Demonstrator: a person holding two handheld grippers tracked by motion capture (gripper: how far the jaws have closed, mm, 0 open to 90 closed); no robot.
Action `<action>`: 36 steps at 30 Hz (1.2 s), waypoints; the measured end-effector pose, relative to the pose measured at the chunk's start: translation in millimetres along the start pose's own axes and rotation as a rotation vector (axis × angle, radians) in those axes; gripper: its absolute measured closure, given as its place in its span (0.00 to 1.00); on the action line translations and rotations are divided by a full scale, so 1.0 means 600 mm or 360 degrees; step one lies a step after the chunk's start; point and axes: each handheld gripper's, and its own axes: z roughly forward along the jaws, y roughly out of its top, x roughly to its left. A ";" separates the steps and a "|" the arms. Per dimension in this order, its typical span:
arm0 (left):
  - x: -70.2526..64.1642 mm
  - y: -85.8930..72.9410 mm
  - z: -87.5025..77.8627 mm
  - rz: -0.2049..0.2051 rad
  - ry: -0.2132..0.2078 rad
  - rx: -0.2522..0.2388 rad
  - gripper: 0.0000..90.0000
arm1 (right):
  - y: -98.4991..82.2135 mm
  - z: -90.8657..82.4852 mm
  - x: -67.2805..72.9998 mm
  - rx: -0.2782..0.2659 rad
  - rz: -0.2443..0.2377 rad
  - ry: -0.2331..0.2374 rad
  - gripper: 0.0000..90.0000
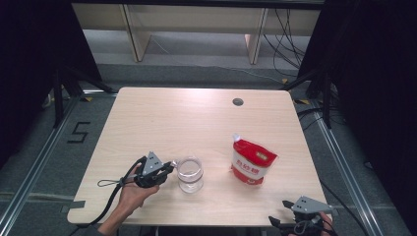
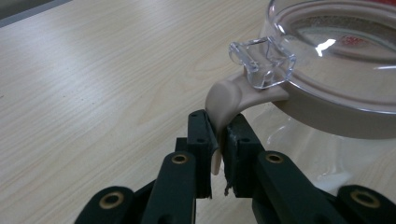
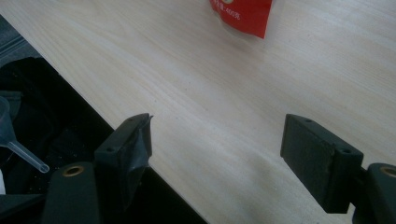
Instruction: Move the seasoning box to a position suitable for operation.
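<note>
Clear glass jar [image 1: 190, 174] with a beige rim band and a transparent lid stands upright near the front left of your pale wooden table [image 1: 196, 123], and this is the thing you have in hand. Your left gripper [image 1: 166, 170] sits just beside it on its left side, held level by your left hand [image 1: 132, 192], with its cable trailing off toward the table's edge. In the left gripper view you see the two black jaws pinched nearly together on the jar's thin beige tab [image 2: 223, 108], which curves down from the rim band [image 2: 322, 112] and passes between the pads. A small clear plastic latch [image 2: 262, 62] sits on the rim directly above that tab. The lid is on the jar.

To the right of the jar, well apart from it, your red and white pouch [image 1: 252, 161] with a white spout lies flat on the table, its printed face up. Your right gripper [image 1: 284, 212] rests at the table's front right corner, near the edge and well apart from both jar and pouch. In the right gripper view its jaws stand wide with bare wood between them, and the pouch's red bottom edge [image 3: 243, 15] shows farther off at the top. A small clear funnel [image 3: 14, 140] lies below the table edge at that view's left.
</note>
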 end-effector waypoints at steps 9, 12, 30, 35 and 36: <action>-0.025 -0.007 -0.027 0.0024 0.0017 0.0063 0.87 | 0.000 0.000 0.000 0.0005 -0.0004 0.0002 0.28; -0.030 -0.010 -0.032 0.0032 0.0010 0.0064 0.87 | 0.000 0.001 0.000 0.0004 -0.0008 0.0001 0.28; -0.054 -0.018 -0.047 0.0003 -0.0077 0.0031 0.84 | 0.000 0.001 0.003 0.0024 0.0016 0.0017 0.28; -0.059 -0.019 -0.049 0.0037 -0.0098 0.0016 0.84 | 0.000 0.002 0.005 0.0024 0.0020 0.0011 0.28; -0.063 -0.021 -0.048 -0.0005 -0.0115 0.0010 0.84 | 0.000 0.002 0.005 0.0023 0.0017 0.0012 0.28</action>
